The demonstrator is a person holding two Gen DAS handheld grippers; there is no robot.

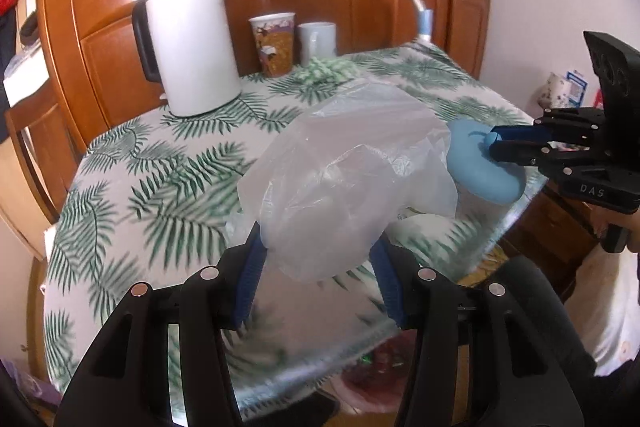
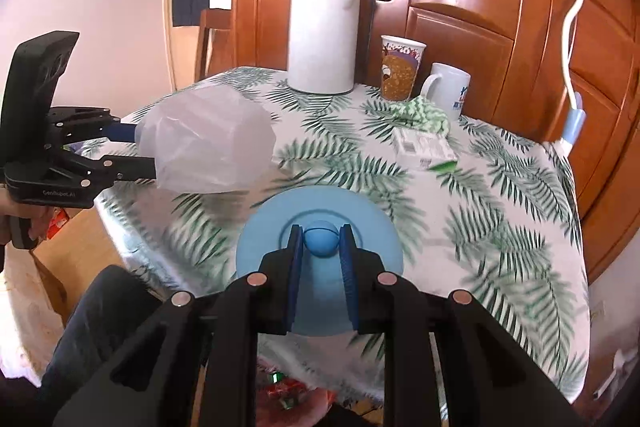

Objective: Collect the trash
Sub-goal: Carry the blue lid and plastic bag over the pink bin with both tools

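Trash remained beyond the blue lid (image 2: 320, 259): a small white packet (image 2: 424, 147) on the table (image 2: 520, 227), far right of it. The right gripper (image 2: 320, 247), nearer, clamped the lid's knob; the left gripper (image 1: 316, 259) clamped a plastic bag (image 1: 352, 163).

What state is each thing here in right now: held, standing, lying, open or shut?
Left gripper: shut on the plastic bag.
Plastic bag: puffed up, held above the table.
Right gripper: shut on the blue lid's knob.
Blue lid: held by its knob.
Kettle: upright, lid shut.
Paper cup: upright.
Mug: upright.
Green cloth: crumpled.
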